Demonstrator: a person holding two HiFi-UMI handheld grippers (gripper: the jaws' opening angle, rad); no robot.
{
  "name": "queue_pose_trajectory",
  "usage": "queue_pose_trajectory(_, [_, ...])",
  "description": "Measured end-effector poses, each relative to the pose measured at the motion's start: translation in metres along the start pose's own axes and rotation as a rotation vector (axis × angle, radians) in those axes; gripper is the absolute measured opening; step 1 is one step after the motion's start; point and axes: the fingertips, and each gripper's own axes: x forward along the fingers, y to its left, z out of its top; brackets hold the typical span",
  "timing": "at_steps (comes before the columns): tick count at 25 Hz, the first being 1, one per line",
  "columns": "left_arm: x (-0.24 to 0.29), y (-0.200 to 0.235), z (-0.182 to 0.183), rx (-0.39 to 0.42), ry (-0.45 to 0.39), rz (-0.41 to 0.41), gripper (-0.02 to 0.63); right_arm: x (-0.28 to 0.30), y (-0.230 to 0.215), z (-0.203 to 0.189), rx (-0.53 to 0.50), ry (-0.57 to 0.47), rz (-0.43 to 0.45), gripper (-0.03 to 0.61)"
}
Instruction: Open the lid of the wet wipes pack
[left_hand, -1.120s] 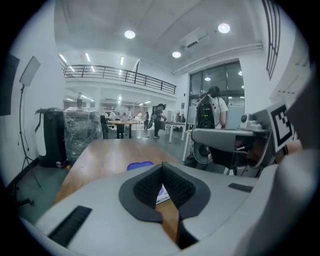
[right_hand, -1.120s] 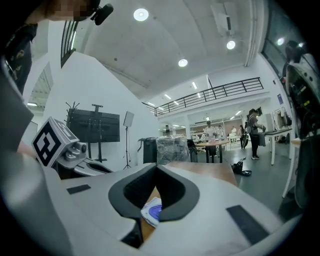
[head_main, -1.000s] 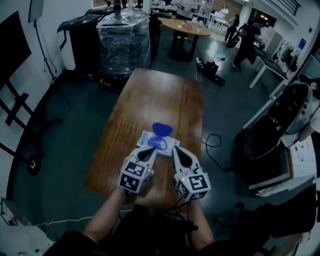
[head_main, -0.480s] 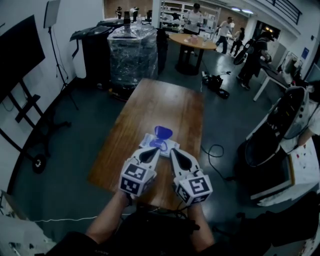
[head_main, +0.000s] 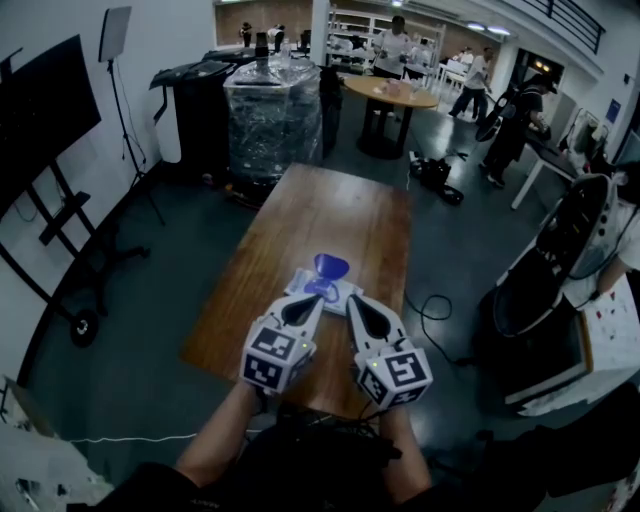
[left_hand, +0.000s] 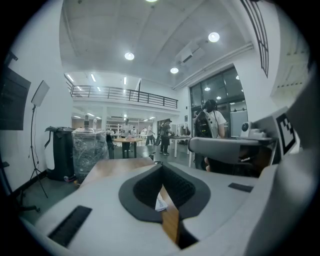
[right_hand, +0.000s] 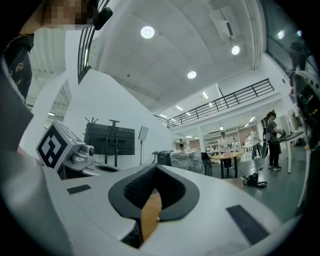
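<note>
Handling: pack (head_main: 318, 289) is likely behaving soft, light; lid (head_main: 330, 266) is standing open.
Hold: lid's free edge.
Left claw (head_main: 316, 299), right claw (head_main: 351, 301): pressed together, empty.

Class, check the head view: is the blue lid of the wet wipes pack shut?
No, the blue lid stands flipped up at the far edge of the wet wipes pack, clear of its opening.

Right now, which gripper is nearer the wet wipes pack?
Left, slightly: left gripper overlaps the wet wipes pack at its near edge; right gripper is beside its right corner.
</note>
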Motion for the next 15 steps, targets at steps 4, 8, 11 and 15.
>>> queue_pose_trajectory(4, [-0.0045,-0.0009,0.0019,0.005,-0.005,-0.001,0.005,-0.0017,0.0058,0.0068,-0.002,-0.006,0.003,0.008])
queue_pose_trajectory(8, [-0.0049,-0.0023,0.0016,0.010,-0.008,-0.005,0.005,-0.0022,0.0071,0.0057,-0.002,-0.012,0.009,0.008])
queue_pose_trajectory(11, [-0.0046,-0.0017,0.0020,0.014,-0.007,-0.005,0.005,-0.0014,0.0069,0.0058,-0.003,-0.014,0.006,0.008])
queue_pose_trajectory(15, [-0.0047,-0.0013,0.0041,0.020,-0.011,-0.006,0.005,0.0001,0.0082,0.0065,-0.006,-0.010,0.010,0.008])
